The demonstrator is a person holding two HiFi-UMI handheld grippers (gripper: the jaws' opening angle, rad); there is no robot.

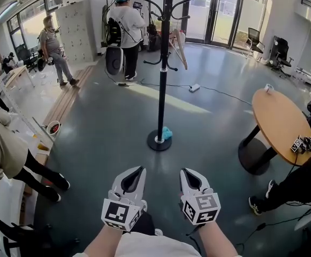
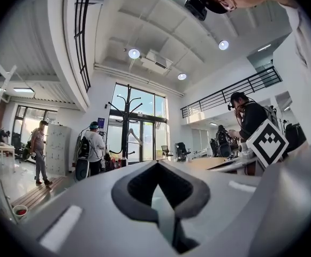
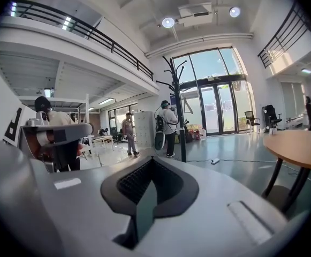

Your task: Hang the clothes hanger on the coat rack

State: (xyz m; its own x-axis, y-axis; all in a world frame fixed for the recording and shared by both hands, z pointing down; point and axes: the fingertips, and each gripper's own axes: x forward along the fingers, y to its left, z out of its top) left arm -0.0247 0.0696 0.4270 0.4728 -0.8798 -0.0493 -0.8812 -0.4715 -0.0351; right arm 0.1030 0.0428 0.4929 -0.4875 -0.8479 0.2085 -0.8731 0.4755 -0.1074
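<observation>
A black coat rack (image 1: 162,63) stands mid-floor a few steps ahead of me, on a round base (image 1: 159,141). A wooden clothes hanger (image 1: 178,48) hangs from one of its right-hand hooks. Both grippers are held low, close to my body and far short of the rack. My left gripper (image 1: 138,171) is shut and holds nothing. My right gripper (image 1: 185,172) is shut and empty too. The left gripper view shows the rack (image 2: 125,126) far off beyond the shut jaws, and the right gripper view shows the rack (image 3: 180,114) in front of glass doors.
A blue cloth (image 1: 167,133) lies at the rack's base. A round wooden table (image 1: 281,123) stands to the right, with a seated person's leg (image 1: 294,189) near it. A person in white (image 1: 126,28) stands behind the rack. A power strip (image 1: 194,88) and cable lie on the floor. A bent-over person (image 1: 8,151) is at left.
</observation>
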